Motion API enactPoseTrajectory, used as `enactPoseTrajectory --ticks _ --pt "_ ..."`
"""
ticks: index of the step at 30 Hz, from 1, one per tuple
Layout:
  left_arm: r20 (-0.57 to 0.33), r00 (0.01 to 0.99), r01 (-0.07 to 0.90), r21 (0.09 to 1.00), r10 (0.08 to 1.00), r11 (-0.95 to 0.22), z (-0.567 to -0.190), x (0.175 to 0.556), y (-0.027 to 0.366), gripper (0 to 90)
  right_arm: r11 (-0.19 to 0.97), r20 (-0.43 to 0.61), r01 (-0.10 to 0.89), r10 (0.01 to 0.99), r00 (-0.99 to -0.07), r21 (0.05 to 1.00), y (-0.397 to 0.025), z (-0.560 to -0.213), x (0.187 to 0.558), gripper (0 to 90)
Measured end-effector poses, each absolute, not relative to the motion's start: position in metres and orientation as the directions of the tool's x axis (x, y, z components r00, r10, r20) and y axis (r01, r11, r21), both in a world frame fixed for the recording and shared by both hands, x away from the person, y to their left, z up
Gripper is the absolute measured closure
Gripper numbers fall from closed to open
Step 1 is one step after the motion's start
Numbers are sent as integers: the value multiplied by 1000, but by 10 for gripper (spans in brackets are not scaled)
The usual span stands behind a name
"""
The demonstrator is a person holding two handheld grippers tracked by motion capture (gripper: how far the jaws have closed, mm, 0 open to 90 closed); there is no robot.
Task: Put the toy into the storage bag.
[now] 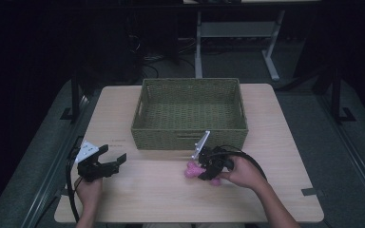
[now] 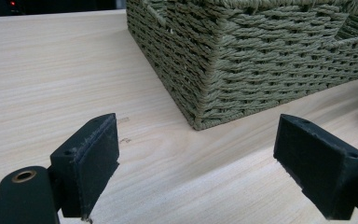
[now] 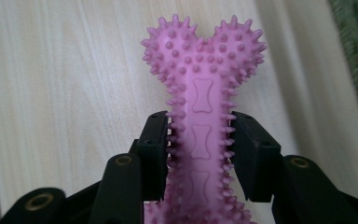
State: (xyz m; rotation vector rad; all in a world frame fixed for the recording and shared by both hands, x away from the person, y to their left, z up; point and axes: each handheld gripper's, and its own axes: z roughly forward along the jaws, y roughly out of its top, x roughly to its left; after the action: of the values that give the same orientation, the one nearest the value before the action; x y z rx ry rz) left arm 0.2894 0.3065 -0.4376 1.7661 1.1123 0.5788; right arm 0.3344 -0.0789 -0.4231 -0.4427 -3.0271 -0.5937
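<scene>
A pink spiky bone-shaped toy (image 3: 201,98) lies on the wooden table (image 1: 161,190) in front of the green woven basket (image 1: 190,137). My right gripper (image 3: 200,140) is shut on the toy's shaft, with both pads pressed on its sides. In the high view the toy (image 1: 192,170) pokes out to the left of the right gripper (image 1: 205,169), just in front of the basket's front wall. My left gripper (image 1: 115,159) rests low near the table's left front, open with nothing between its jaws (image 2: 198,168), facing the basket's near corner (image 2: 200,112).
The basket (image 1: 190,92) is empty and takes up the table's middle rear. Bare tabletop lies between the two grippers and along the front edge. Desk legs and cables stand on the dark floor beyond the table.
</scene>
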Motion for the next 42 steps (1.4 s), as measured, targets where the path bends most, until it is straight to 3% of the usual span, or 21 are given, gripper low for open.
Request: enactPoseTrajectory --ticks 20,42 --pt "-84 479 432 889 874 -151 -437 289 306 136 834 138 270 233 -963 481 -101 -357 364 583" --pt "-74 472 435 887 879 -158 -437 292 306 136 801 156 283 236 -959 528 -116 -308 399 584"
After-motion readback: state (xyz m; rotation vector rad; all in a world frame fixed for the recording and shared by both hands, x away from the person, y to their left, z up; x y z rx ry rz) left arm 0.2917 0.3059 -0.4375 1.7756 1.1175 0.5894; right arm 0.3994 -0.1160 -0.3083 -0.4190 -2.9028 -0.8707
